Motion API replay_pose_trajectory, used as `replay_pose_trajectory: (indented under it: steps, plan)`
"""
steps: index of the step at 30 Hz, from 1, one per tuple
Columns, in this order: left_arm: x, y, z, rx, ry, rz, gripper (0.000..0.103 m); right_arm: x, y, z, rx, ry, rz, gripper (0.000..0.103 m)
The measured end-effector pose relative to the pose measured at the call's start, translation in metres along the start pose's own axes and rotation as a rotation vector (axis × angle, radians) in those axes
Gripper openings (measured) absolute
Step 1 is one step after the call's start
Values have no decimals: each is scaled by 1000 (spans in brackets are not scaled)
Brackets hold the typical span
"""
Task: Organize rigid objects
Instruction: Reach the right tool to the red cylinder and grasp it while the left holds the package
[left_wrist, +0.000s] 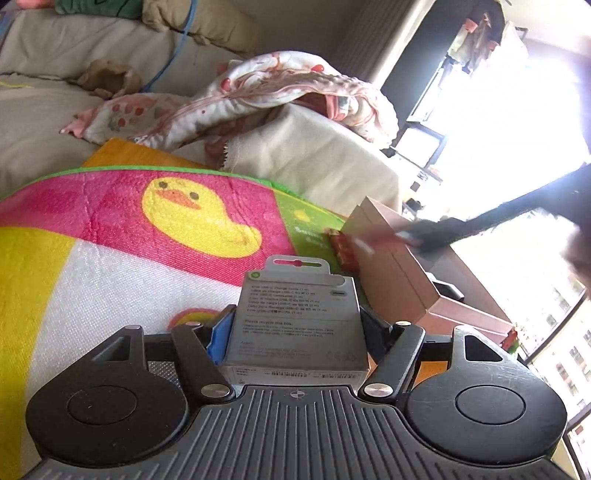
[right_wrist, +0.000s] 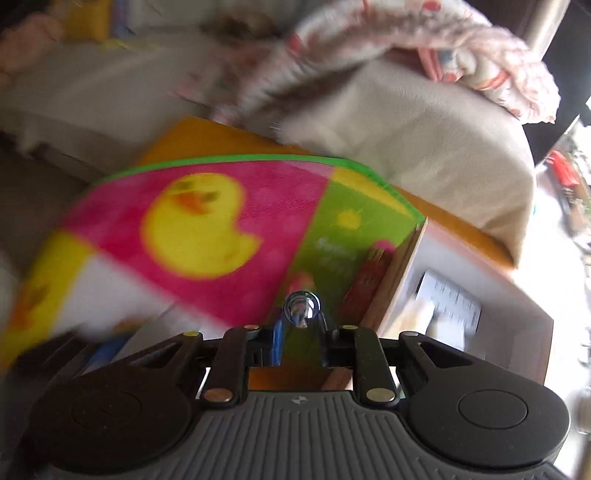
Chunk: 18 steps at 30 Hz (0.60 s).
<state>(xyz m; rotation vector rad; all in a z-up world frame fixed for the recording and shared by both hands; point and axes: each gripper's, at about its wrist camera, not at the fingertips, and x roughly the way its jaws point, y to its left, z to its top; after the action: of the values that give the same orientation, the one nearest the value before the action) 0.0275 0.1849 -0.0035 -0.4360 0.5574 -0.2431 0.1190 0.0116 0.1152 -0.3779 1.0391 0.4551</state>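
Note:
My left gripper (left_wrist: 297, 317) is shut on a grey cable box with a hang tab (left_wrist: 297, 314), held above the colourful duck mat (left_wrist: 147, 236). A pink cardboard box (left_wrist: 395, 273) stands at the mat's right edge with a red packet (left_wrist: 341, 247) against its left side. My right gripper (left_wrist: 417, 236) shows blurred over the pink box in the left wrist view. In the right wrist view my right gripper (right_wrist: 301, 325) is shut on a thin pen-like object with a shiny metal end (right_wrist: 301, 308), near the open pink box (right_wrist: 461, 295) and the red packet (right_wrist: 365, 284).
A beige sofa (left_wrist: 48, 107) with a floral blanket (left_wrist: 266, 88) lies behind the mat. An orange board (right_wrist: 221, 136) sits under the mat. A bright window (left_wrist: 517, 129) is at the right. The right wrist view is motion-blurred.

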Motion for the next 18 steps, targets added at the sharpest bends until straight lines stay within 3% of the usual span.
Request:
replay_pose_trajectory:
  steps: [5,7,8,12,16,18]
  plan:
    - [-1,-10,1,15,20,-3,74,-64,-7,-84,7,-71,38,15]
    - [-7,-21,-2,22,42,-11,74,-74,-14,-117,20,-60,27,1]
    - [-12,-28,-5,29,56,-27,74,-78,-17,-130,26,-53,20,0]
    - [-26,-64,-20,76,129,-84,74,-76,-28,-184,41,-41,-21,0]
    - [-37,-90,-30,105,174,-97,74,-65,-36,-215,63,-57,-22,1]
    - [-42,-93,-29,96,172,-82,74,-63,-39,-226,73,-82,-6,10]
